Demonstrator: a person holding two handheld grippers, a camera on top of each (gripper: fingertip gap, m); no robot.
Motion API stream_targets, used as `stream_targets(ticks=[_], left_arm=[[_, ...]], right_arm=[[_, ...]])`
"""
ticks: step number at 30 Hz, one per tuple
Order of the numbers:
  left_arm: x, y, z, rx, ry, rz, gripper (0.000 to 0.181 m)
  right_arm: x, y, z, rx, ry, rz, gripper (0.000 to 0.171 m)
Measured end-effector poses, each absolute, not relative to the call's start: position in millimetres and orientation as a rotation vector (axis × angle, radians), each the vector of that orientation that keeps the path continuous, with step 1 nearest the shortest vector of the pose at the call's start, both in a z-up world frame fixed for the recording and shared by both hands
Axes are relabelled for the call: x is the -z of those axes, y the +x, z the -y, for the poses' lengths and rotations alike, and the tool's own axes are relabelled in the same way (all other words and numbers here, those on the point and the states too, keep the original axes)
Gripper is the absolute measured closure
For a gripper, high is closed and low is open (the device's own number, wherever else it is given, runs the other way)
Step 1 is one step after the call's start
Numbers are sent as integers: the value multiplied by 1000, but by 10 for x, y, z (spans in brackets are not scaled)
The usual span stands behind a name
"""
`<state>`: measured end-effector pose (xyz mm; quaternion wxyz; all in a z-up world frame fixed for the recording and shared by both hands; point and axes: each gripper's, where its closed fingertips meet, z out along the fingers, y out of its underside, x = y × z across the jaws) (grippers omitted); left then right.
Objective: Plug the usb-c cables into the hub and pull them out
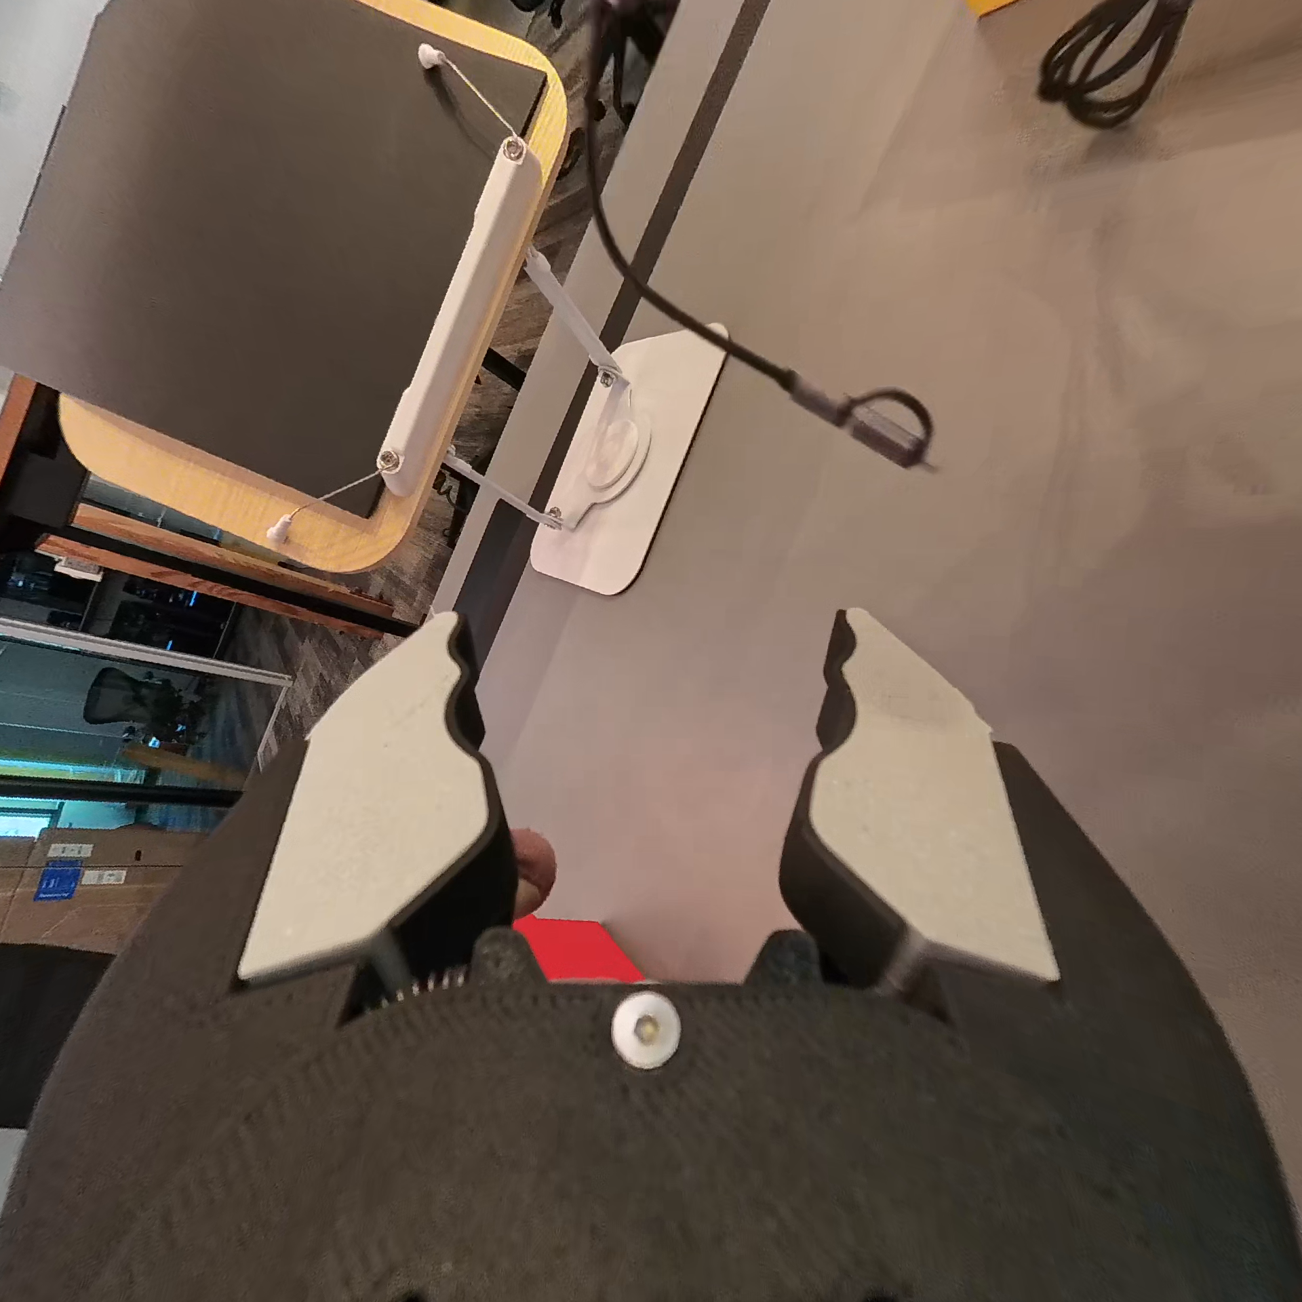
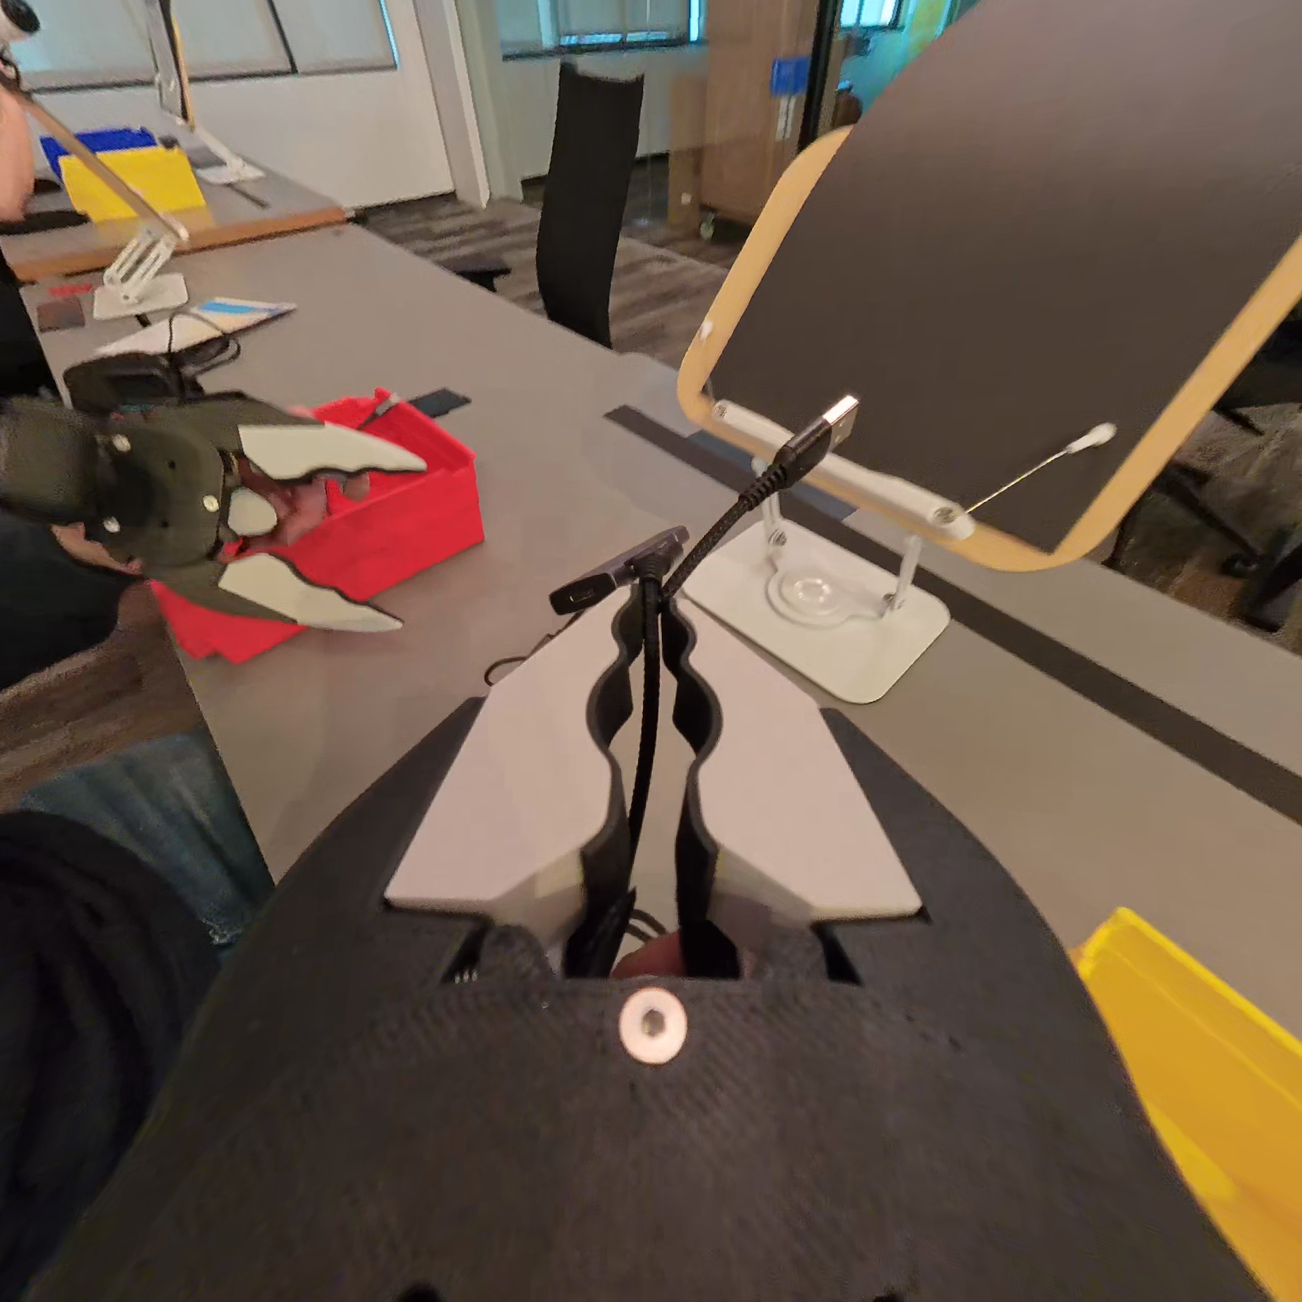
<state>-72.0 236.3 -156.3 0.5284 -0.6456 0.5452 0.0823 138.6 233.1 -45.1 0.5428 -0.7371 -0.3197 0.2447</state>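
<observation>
My right gripper (image 2: pixel 652 611) is shut on a black braided cable (image 2: pixel 645 718) that runs down between its fingers. A small dark grey hub (image 2: pixel 609 574) sits crosswise just past the fingertips, lifted off the table. A cable end with a silver plug (image 2: pixel 838 416) sticks up to the right of it. My left gripper (image 1: pixel 652 620) is open and empty. It also shows in the right wrist view (image 2: pixel 394 542), at the left above a red bin (image 2: pixel 416 514). In the left wrist view the hub and cable (image 1: pixel 881 423) hang blurred in the air ahead.
A dark board with a wooden rim (image 2: pixel 986 282) stands on a white stand (image 2: pixel 866 634) at the grey table's (image 2: pixel 423 317) far edge. A yellow bin (image 2: pixel 1198 1057) is at the near right. A coiled black cable (image 1: pixel 1106 63) lies on the table. A person's leg is at the left. The gap from one gripper's tips to the other's is roughly 25 centimetres.
</observation>
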Motion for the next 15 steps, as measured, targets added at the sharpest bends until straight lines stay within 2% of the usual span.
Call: stream_targets(ticks=[15], left_arm=[[1698,-716,-2376,-195,-1568,-1322,88]], right_arm=[[-967,2381,-2196,-358,-1528,556,171]])
